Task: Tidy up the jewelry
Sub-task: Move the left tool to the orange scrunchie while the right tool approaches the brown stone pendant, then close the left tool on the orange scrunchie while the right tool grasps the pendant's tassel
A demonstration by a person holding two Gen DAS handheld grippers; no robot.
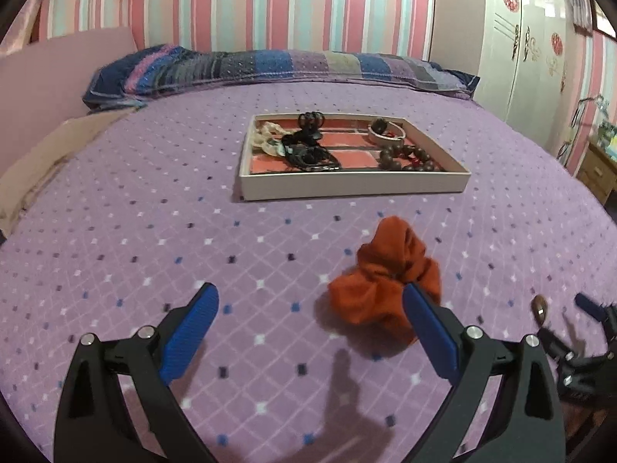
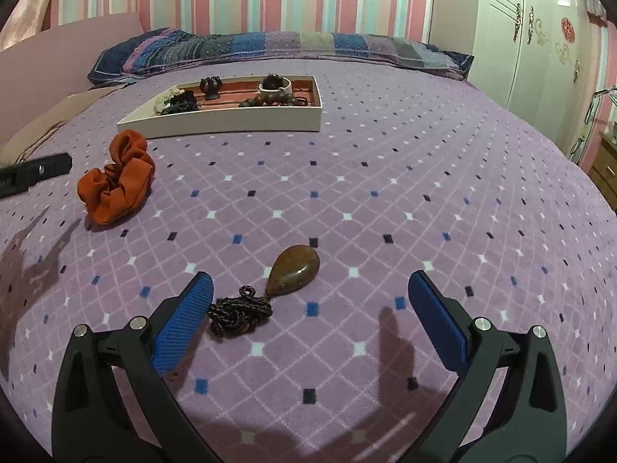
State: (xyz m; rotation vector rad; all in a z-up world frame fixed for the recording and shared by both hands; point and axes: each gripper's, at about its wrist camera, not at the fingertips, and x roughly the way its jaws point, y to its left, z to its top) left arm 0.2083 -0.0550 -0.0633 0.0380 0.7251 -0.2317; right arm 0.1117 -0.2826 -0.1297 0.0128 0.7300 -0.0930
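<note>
Landmark: the white tray (image 1: 347, 187), lying on the purple bedspread (image 1: 154, 231) and already holding dark hair ties, a clip, a bangle and wooden beads.

Left gripper (image 1: 310, 310): jaws spread wide, nothing held. The orange scrunchie (image 1: 380, 277) lies on the near side of the tray, well apart from it. It sits against this gripper's right finger (image 1: 428, 332), towards the right of the gap rather than centred; whether fabric and pad touch cannot be told.

Right gripper (image 2: 310, 297): jaws spread wide, nothing held. The brown teardrop pendant (image 2: 295, 270) with its knotted dark cord (image 2: 239, 312) lies nearer to the viewer than the tray and farther from it than the scrunchie. Its long axis runs diagonally, knot low and left, just beside the left finger (image 2: 183, 324), stone up and right, towards the middle of the gap.

Judgement: each gripper is nearer its own item. The pendant is the better placed of the two for a closing grasp, and the scrunchie calls for a shift right first.
</note>
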